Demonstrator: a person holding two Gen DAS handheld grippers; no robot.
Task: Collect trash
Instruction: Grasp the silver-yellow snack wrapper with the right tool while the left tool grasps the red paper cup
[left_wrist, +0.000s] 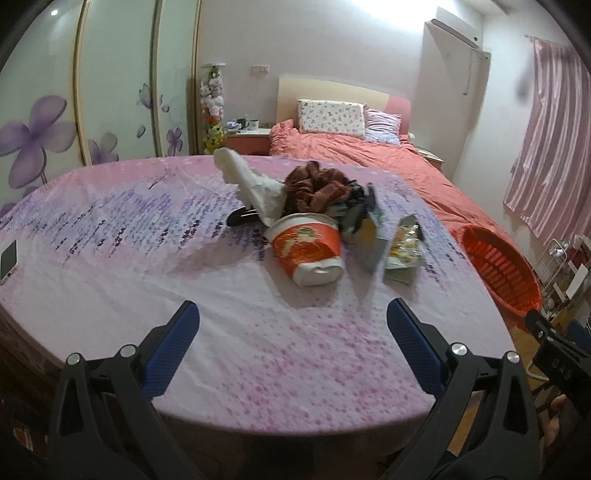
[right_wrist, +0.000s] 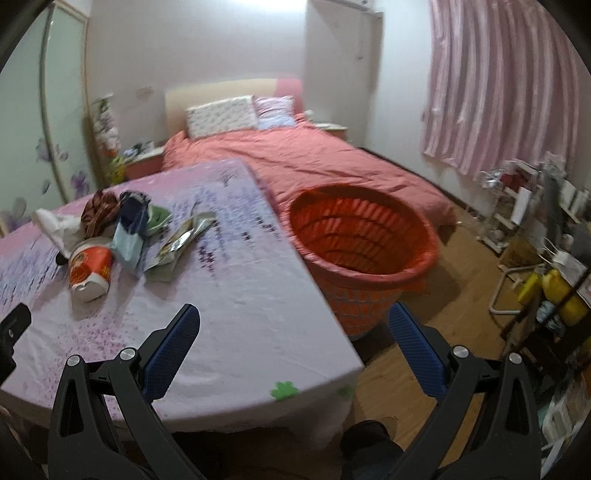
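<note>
A pile of trash lies on the table with a pink-purple cloth (left_wrist: 110, 258): a tipped orange and white noodle cup (left_wrist: 308, 247), a white plastic bag (left_wrist: 255, 184), a brown crumpled wrapper (left_wrist: 317, 184), a pale blue carton (left_wrist: 373, 236) and a snack packet (left_wrist: 404, 247). My left gripper (left_wrist: 293, 317) is open and empty, short of the cup. My right gripper (right_wrist: 293, 321) is open and empty over the table's right edge (right_wrist: 314, 280), near the orange basket (right_wrist: 362, 236) on the floor. The cup (right_wrist: 90, 269) and packet (right_wrist: 184, 236) show at left there.
A phone (left_wrist: 8, 260) lies at the table's left edge. A black clip (left_wrist: 242, 218) lies by the white bag. A bed with a red cover (right_wrist: 295, 162) stands behind. Shelves with bottles (right_wrist: 554, 288) crowd the right. The right gripper's body (left_wrist: 554, 350) shows at right.
</note>
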